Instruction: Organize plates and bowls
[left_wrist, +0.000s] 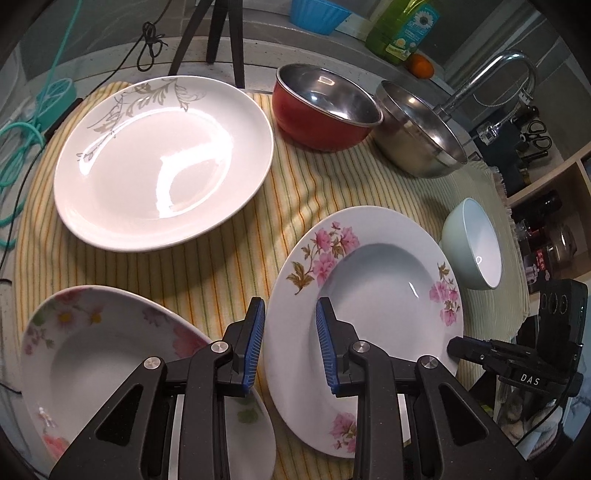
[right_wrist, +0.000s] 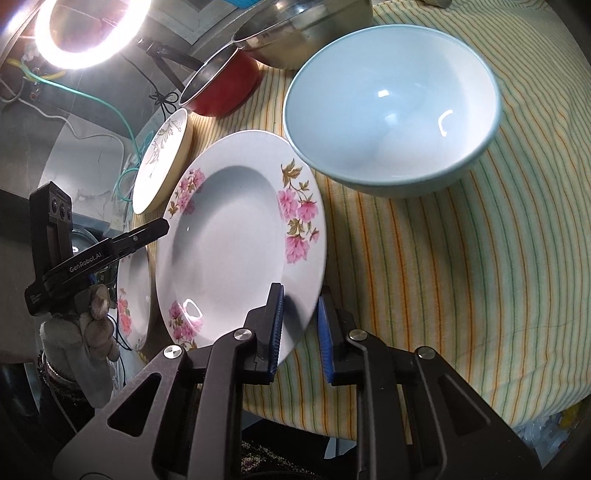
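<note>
Plates sit spread on the striped cloth; the pink-flowered plate (right_wrist: 236, 236) lies at centre frame. The right hand-held gripper (right_wrist: 300, 325) straddles its near rim, jaws apart, nothing clamped. The left hand-held gripper (left_wrist: 291, 343) hovers released. Likely next: squeeze, lift, stack onto another plate.

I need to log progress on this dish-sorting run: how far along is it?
Barely started. Nothing is stacked: the large white plate, red bowl, steel bowl and pale blue bowl all sit separately on the striped cloth. In hand: both open grippers, left gripper and right gripper, straddle the pink-flower plate's rim. All grouping remains.
</note>
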